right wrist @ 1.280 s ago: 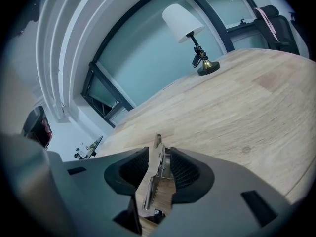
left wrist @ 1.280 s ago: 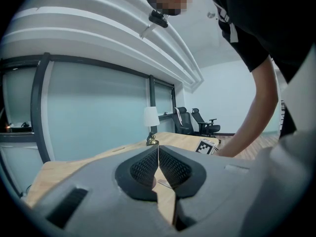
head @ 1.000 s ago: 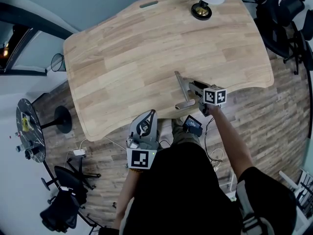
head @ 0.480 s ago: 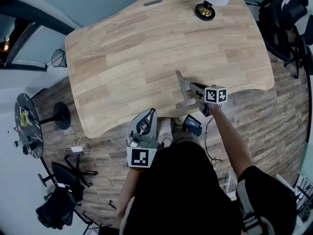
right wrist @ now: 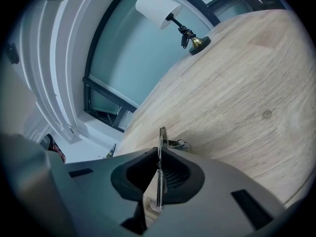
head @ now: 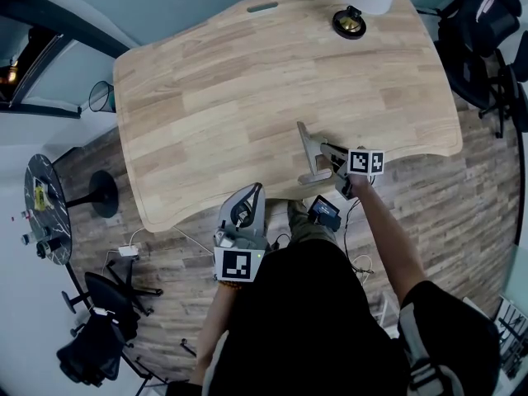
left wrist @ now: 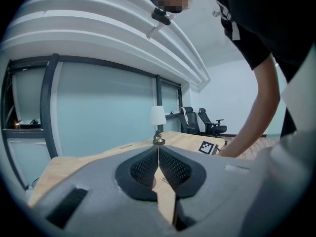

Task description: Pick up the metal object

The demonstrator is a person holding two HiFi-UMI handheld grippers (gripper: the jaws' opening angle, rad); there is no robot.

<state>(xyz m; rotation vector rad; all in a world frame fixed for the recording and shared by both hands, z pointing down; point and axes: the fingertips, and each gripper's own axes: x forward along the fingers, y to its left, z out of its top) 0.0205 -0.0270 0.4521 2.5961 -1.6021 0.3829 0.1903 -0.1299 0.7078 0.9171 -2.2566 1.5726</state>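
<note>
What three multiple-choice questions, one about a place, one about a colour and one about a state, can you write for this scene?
1. Where on the table does the lamp stand?
A. near edge
B. far edge
C. middle

2. What colour is the lampshade?
A. white
B. red
C. black

3. What does the right gripper hold?
A. nothing
B. the metal object
C. the lamp

Answers:
1 B, its base sits at the table's upper edge in the head view.
2 A, it looks white in the right gripper view.
3 B, its jaws have just been closing and press on that object between them.
</note>
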